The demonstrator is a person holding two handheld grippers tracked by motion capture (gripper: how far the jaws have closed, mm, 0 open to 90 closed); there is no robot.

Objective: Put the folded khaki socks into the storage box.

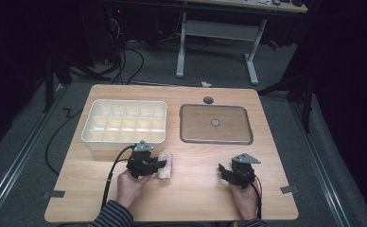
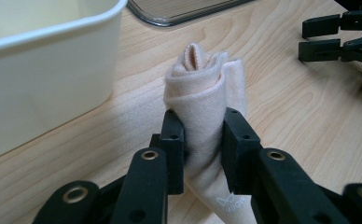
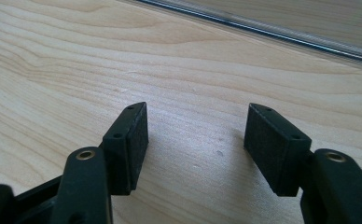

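At the near edge of the table (image 1: 196,198) the person's two hands come in, sleeves striped at the left. The left gripper (image 2: 201,140) has its jaws pressed against both sides of a rolled, cream-coloured cloth (image 2: 202,93), which bulges above the pads and lies on the wood just right of the hand in the high view (image 1: 165,165). To the right and well apart, the right gripper (image 3: 195,140) rests low over bare wood with its jaws spread wide and nothing between them. Just beyond the cloth stands a white compartment tray (image 1: 125,139), its near wall close to the left gripper. Farther right lies a clear flat lid (image 1: 215,124) with a round knob in the middle, and past it a small dark disc (image 1: 208,100) near the far edge.
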